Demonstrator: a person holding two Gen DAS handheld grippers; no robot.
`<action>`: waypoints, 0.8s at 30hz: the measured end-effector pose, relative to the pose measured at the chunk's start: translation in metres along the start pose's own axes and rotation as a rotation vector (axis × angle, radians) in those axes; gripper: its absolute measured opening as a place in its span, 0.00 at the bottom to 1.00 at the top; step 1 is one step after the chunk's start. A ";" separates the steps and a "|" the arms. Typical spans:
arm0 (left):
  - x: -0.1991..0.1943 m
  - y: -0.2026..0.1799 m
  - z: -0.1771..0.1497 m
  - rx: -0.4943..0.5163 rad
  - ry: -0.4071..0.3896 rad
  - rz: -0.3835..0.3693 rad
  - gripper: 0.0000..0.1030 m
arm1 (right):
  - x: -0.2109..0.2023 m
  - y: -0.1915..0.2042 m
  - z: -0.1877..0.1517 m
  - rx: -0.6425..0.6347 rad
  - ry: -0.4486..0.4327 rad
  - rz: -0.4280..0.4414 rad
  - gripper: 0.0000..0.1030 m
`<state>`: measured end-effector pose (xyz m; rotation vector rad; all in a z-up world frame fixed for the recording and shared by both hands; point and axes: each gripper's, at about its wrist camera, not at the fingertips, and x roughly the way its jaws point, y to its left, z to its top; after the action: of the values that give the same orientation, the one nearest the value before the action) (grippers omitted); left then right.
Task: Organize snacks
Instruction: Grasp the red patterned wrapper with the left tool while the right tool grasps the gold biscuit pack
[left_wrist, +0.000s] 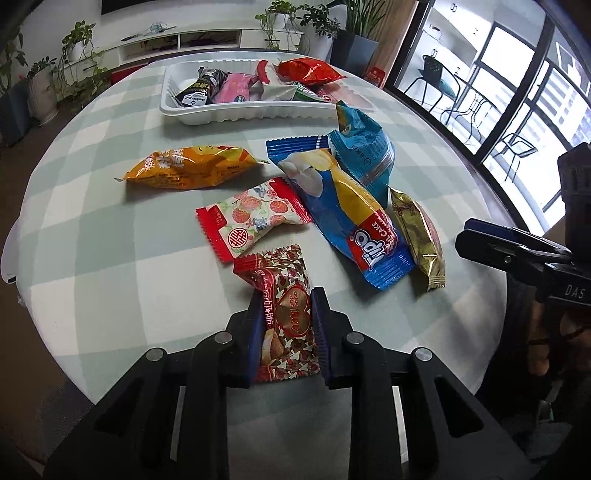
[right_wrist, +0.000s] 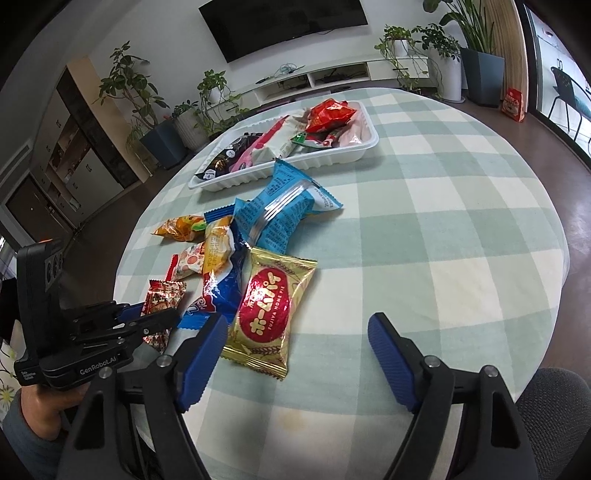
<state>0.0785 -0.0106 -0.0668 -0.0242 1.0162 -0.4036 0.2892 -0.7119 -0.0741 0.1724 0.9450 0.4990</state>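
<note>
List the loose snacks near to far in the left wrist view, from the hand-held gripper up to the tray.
Red heart-print packet gripped in the left hand-held gripper → strawberry-print packet → orange packet → white tray. The overlapping blue and gold packets on the right are left out.

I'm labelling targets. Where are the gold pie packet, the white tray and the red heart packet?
Gold pie packet (right_wrist: 265, 309), right wrist view, on its red oval label.
White tray (left_wrist: 236, 112), left wrist view, on its near wall.
Red heart packet (left_wrist: 286, 317), left wrist view, on its heart print.
</note>
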 end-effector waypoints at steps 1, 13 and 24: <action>-0.002 0.002 -0.002 -0.009 -0.004 -0.012 0.19 | 0.000 0.001 0.001 -0.003 0.001 -0.002 0.78; -0.014 0.010 -0.012 -0.049 -0.032 -0.067 0.19 | 0.019 0.019 0.010 -0.021 0.078 -0.019 0.64; -0.010 0.011 -0.012 -0.055 -0.031 -0.085 0.19 | 0.038 0.022 0.011 -0.052 0.129 -0.043 0.45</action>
<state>0.0672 0.0046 -0.0673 -0.1232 0.9980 -0.4513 0.3086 -0.6733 -0.0876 0.0733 1.0582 0.4985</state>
